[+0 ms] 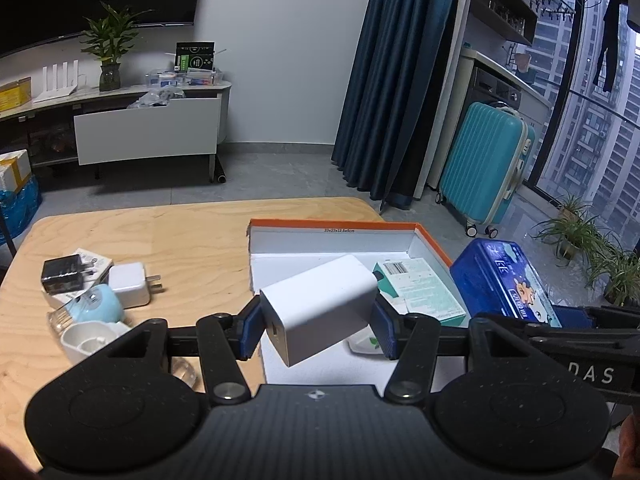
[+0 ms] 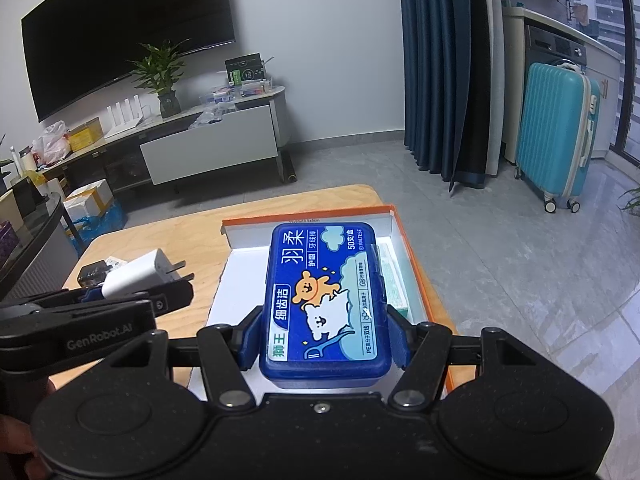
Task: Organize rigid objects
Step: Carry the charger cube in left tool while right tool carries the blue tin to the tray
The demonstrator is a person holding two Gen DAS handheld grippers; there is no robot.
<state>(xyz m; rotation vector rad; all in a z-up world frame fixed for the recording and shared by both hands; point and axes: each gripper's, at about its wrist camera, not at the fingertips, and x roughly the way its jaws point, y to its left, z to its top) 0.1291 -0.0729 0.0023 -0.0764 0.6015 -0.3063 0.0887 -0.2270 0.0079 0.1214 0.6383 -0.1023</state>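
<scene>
My left gripper [image 1: 318, 322] is shut on a white charger block [image 1: 320, 308], tilted, held over the near left part of the orange-rimmed white box [image 1: 336, 225]. My right gripper [image 2: 324, 326] is shut on a blue floss-pick case [image 2: 326, 300] with cartoon bears, held flat above the same box [image 2: 308, 214]. Each gripper shows in the other's view: the blue case [image 1: 500, 280] at the right, the white charger [image 2: 140, 274] at the left. A green and white carton [image 1: 420, 286] lies inside the box.
On the wooden table [image 1: 180, 232] left of the box lie a black charger [image 1: 62, 274], a white plug adapter [image 1: 130, 284], a light blue round item [image 1: 96, 304] and a white dish [image 1: 90, 342]. A teal suitcase [image 1: 486, 168] and a TV cabinet [image 1: 148, 132] stand beyond on the floor.
</scene>
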